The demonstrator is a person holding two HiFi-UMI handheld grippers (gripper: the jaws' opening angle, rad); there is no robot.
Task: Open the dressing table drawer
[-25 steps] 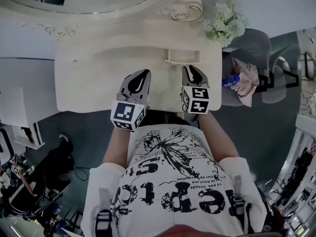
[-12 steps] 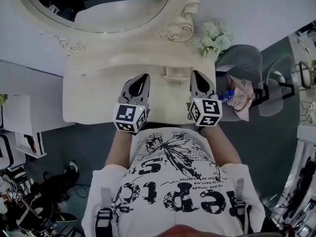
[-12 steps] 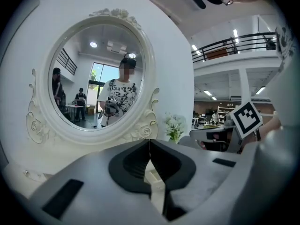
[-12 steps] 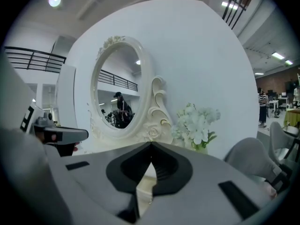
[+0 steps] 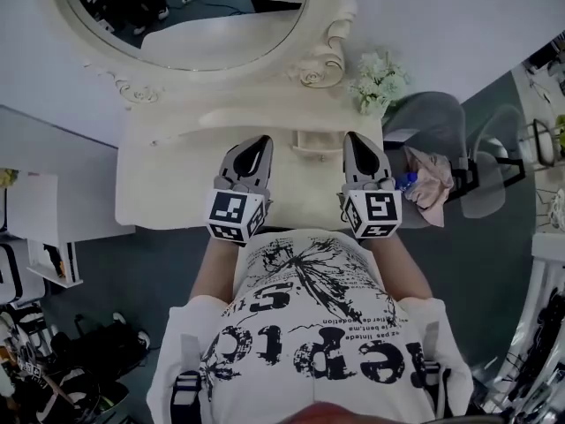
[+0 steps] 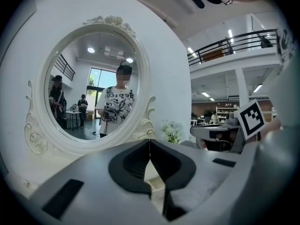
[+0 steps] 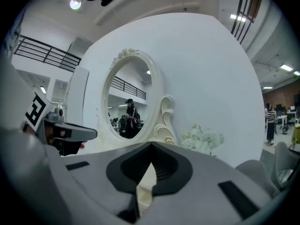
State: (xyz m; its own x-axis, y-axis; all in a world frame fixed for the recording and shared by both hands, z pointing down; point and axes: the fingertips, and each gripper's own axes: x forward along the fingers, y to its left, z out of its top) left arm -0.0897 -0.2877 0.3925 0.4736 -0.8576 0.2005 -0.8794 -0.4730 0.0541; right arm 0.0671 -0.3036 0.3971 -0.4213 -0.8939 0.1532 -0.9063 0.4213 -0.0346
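The cream-white carved wooden dressing table (image 5: 159, 193) has its small cream drawer (image 5: 316, 141) at the back edge, right of centre, jutting forward. The drawer is probably light, stiff and free-sliding, best pinched at its front lip. The left gripper (image 5: 258, 141) and right gripper (image 5: 355, 140) hover on either side of it, jaws pressed together and empty. The black lettering on the white T-shirt (image 5: 309, 325) is upside down and unreadable.

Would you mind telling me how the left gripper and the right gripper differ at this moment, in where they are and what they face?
The left gripper is over the middle of the dressing table; the right gripper is near its right end, by the grey chair. The left gripper sees the oval mirror nearly head-on; the right gripper sees it at a slant, with the flowers ahead. Both have jaws together, holding nothing.
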